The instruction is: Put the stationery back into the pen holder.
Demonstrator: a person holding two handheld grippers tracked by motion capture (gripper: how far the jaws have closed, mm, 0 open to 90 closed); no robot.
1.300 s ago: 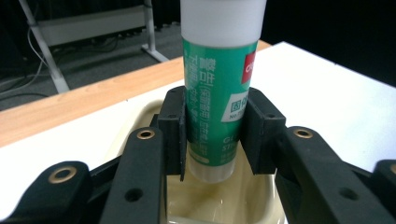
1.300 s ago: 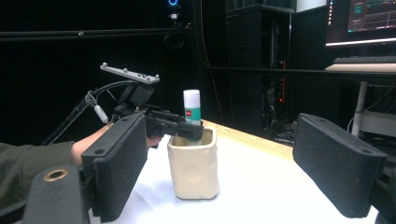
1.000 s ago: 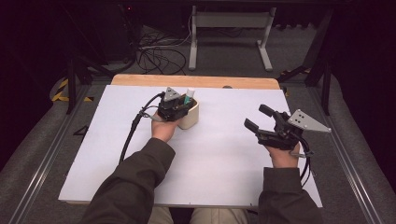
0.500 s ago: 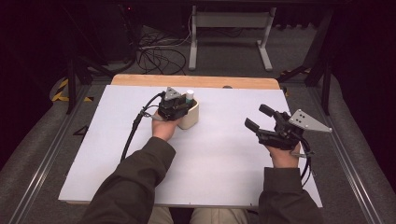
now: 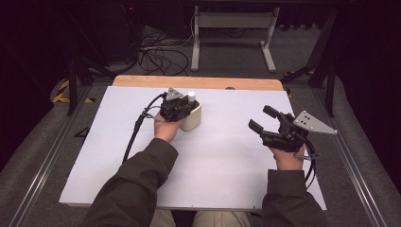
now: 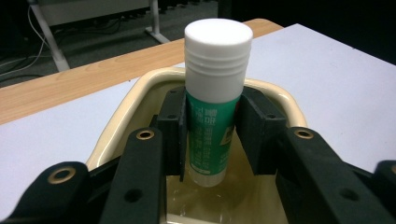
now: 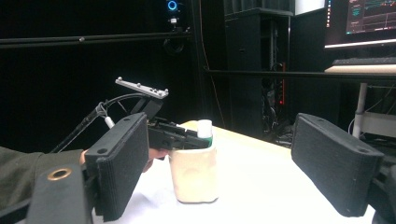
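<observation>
The glue stick is a short round tube with a green printed label around its body, a clear or pale base and a tall white cap ringed by several ridges near its lower edge. It stands upright inside a cream-coloured cup with a glossy, rounded rim, its cap rising above that rim. The left gripper reaches into the cup from above the near rim, and its two black pads press against the opposite sides of the green body just below the cap, clamped on the tube. In the high view the cup sits on the white table sheet, toward the far left part of it, with the left gripper over it and the white cap showing beside the gripper. The right gripper is held well apart, over the right side of the sheet, its jaws spread wide with nothing between them.
</observation>
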